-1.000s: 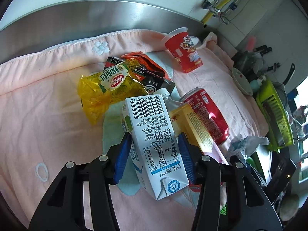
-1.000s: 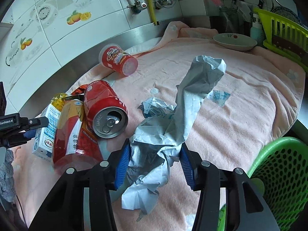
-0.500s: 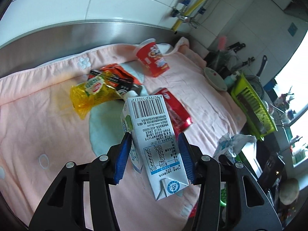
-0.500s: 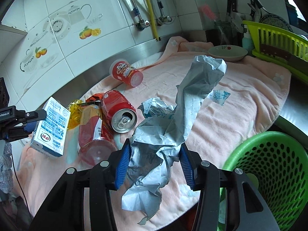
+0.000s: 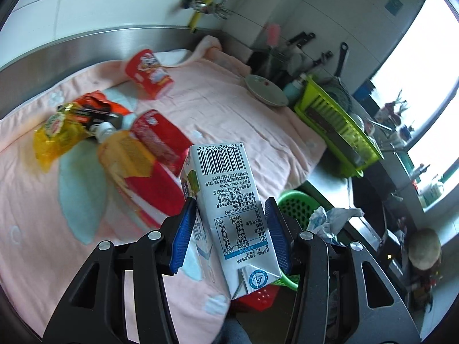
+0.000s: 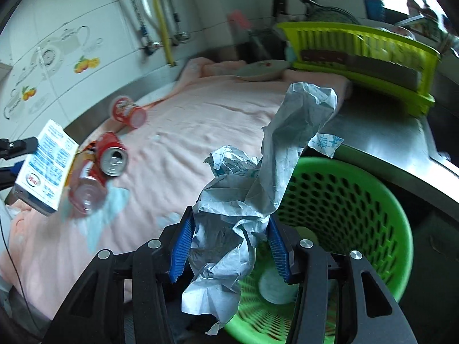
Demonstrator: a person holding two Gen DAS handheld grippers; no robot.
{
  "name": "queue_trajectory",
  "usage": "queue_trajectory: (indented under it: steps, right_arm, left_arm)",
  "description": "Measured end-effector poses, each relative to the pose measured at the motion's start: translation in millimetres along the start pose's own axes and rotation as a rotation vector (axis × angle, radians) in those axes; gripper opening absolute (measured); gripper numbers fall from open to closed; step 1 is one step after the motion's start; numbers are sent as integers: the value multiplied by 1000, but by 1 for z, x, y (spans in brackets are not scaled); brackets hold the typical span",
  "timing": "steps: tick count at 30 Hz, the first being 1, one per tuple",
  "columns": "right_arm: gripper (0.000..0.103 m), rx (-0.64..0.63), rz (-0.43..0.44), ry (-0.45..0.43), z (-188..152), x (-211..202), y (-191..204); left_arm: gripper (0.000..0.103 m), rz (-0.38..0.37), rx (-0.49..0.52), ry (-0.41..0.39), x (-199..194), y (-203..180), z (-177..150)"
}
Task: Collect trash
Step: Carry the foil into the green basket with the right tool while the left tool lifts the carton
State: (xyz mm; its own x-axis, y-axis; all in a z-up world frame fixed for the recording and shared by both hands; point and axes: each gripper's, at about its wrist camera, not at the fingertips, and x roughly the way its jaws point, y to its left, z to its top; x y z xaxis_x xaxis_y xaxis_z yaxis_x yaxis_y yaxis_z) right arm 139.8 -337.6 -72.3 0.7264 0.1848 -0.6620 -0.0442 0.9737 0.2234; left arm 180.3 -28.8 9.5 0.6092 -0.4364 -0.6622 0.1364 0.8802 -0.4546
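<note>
The right gripper (image 6: 231, 246) has swung over the green basket (image 6: 358, 200), jaws still squeezing the crumpled paper (image 6: 243, 200), and the left gripper (image 5: 229, 232) follows, jaws holding the milk carton (image 5: 229, 200), so both can drop soon.

Ahead-left of the left jaws, the red paper cup (image 5: 149, 74) and red drink can (image 5: 160, 140) are motion-blurred. The crumpled grey-white wrapper (image 6: 252, 189) between the right jaws hides part of the green perforated plastic basket (image 6: 358, 200).

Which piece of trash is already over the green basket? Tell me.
The crumpled paper wrapper in the right gripper; the milk carton hangs above the pink towel.
</note>
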Motion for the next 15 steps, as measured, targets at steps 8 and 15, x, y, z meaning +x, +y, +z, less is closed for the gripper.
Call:
queue_trajectory:
  steps: [8, 15]
  right_arm:
    - [66, 21, -94, 22, -18, -3, -45]
    - [80, 50, -118, 1, -25, -13, -68]
  left_arm:
    - [49, -60, 86, 70, 40, -60, -16]
    - [49, -99, 130, 118, 76, -94, -29]
